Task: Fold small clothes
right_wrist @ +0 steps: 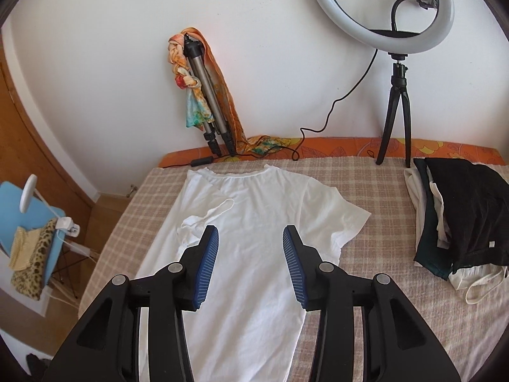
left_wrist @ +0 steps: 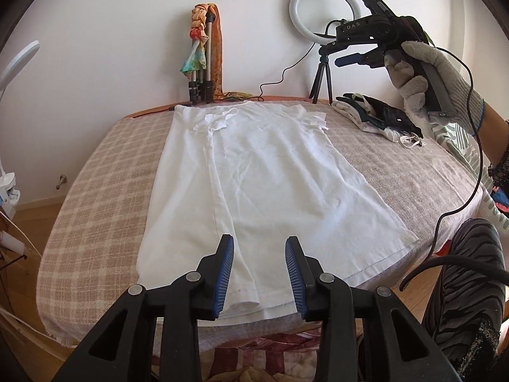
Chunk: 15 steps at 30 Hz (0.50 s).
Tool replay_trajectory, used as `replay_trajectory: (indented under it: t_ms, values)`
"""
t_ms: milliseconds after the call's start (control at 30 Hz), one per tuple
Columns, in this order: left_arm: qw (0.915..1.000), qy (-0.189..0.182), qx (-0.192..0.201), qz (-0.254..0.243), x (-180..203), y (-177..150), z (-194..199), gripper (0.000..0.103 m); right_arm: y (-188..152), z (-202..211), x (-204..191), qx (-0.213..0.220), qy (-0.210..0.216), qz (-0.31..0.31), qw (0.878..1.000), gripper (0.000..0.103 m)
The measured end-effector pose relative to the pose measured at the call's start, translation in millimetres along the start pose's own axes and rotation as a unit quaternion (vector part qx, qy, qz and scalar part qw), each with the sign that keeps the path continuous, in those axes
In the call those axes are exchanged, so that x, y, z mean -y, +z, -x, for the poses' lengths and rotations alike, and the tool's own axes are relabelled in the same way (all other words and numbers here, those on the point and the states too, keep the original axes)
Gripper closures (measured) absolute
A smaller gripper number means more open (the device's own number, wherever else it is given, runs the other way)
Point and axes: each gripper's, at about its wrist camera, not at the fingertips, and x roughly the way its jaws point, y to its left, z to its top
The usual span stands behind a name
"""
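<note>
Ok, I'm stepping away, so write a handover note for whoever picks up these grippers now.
Left gripper: open, empty, low over the white T-shirt's hem.
Right gripper: open, empty, held above the shirt's chest.
The shirt lies on the checked table cover; its left side is already folded inward, its right sleeve is spread out.
Left: fold the right side, then fold lengthwise.
A pile of clothes sits right of it.

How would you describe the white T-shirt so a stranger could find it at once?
Start at the checked bedcover below the ring light. The white T-shirt lies spread flat on it, one side folded inward. The clothes pile beside it is heaped and mostly dark.
</note>
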Motion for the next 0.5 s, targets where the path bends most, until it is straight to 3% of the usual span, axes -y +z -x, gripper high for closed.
replay_trajectory:
  t_ms: [267, 500]
  values:
    - [0.9987, -0.042, 0.016, -0.024, 55.9, 15.9, -18.6, 0.069, -41.5, 7.8, 43.2, -0.021, -0.023, -0.005, 1.000, 0.062]
    - [0.9939, -0.082, -0.006, -0.074, 115.5, 14.4, -47.3, 0.069, -59.2, 8.3, 79.1, -0.036, -0.027, -0.014, 0.999, 0.062]
